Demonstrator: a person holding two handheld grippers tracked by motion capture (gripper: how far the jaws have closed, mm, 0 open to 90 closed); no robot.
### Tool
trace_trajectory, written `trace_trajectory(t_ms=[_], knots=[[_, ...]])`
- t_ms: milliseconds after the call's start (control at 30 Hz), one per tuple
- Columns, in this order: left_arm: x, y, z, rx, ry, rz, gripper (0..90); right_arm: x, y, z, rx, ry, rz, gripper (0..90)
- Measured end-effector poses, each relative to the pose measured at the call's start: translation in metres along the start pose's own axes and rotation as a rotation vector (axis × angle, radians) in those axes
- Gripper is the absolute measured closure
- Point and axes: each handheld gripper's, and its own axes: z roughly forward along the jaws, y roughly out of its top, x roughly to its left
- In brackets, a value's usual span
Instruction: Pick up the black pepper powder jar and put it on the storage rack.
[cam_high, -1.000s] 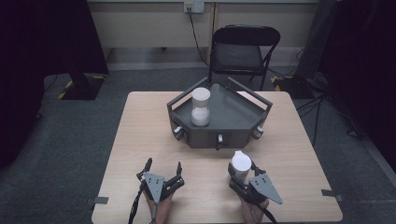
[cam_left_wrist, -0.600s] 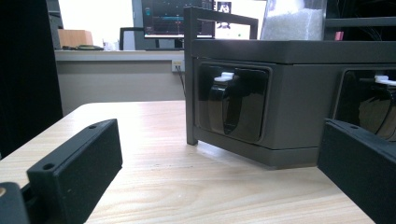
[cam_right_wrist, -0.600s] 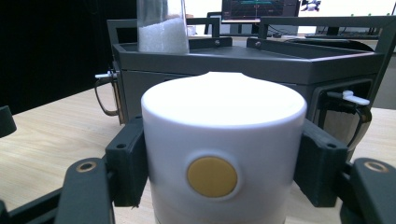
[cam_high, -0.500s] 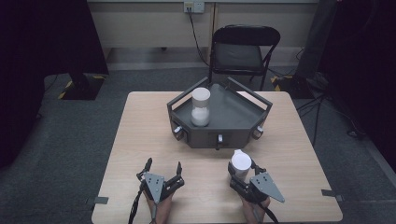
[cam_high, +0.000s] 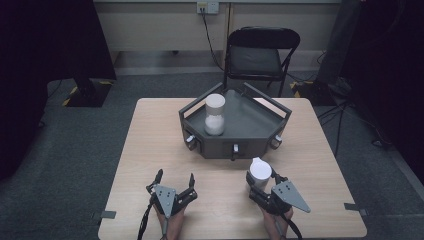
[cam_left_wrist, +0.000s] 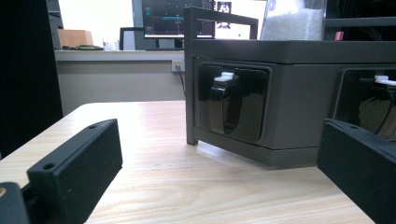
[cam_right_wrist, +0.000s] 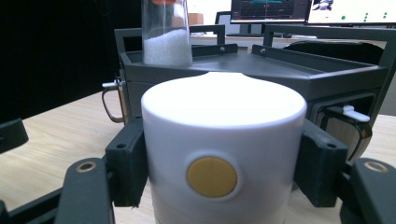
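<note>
Nothing has shifted noticeably since the earlier frames: both hands remain near the bench's (cam_high: 150, 140) near edge. The right hand-held gripper (cam_high: 261, 186) is clamped on an upright white cup (cam_high: 260, 172), kept vertical, probably to carry it level. The left hand-held gripper (cam_high: 174, 180) rests with jaws wide, holding nothing. Farther off, toward the far edge, the grey tray (cam_high: 260, 122) carries a clear jar (cam_high: 215, 115) of white grains.

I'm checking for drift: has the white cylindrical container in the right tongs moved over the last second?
No. The white cylindrical container sits at the same spot in front of the dark grey tray.
</note>
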Motion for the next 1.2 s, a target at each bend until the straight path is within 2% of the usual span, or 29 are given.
trace_trajectory(t_ms=[500,667,1200], knots=[[0.000,0.000,0.000,0.000,0.000,0.000,0.1,-0.021,0.027,0.006,0.008,0.069,0.025,30.2],[0.000,0.000,0.000,0.000,0.000,0.000,0.1,-0.026,0.041,0.011,0.004,0.085,0.009,30.2],[0.000,0.000,0.000,0.000,0.000,0.000,0.1,-0.043,0.076,0.032,-0.013,0.105,0.026,30.2]])
